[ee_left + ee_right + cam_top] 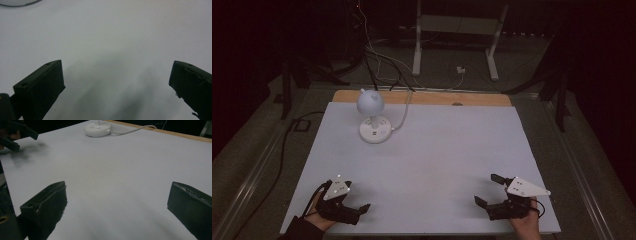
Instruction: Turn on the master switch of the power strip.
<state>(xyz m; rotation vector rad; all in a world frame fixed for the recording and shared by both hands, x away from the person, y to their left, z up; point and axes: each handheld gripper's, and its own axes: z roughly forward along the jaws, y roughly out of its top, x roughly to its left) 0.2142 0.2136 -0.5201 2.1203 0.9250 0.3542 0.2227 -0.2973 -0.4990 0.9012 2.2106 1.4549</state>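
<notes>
Left gripper (362,208) and right gripper (492,190) sit at the near edge of a white table (447,150), each held in a hand, jaws spread apart and clamped on nothing. From the high view, a small white desk lamp (373,117) stands at the far end, well apart from both grippers. It lies almost straight ahead of the left gripper and far off to the left of the right one, so the left hand (314,217) looks the nearer of the two for a reach. The lamp stands upright, a round head over a flat round base, and its white cord (402,117) runs from the base toward the far wooden edge (482,98) behind it.

Seen from the left gripper view, the two black jaws stand wide apart over bare tabletop (112,37), and a curved sliver of the lamp base (17,2) shows at the top left, well ahead.

Seen from the right gripper view, the jaws are likewise apart with nothing between them. The lamp base (97,128) sits far ahead and to the left, cord (132,128) trailing right of it, with the left gripper (25,137) hovering off to the lamp's left.

No container stands near the lamp.
</notes>
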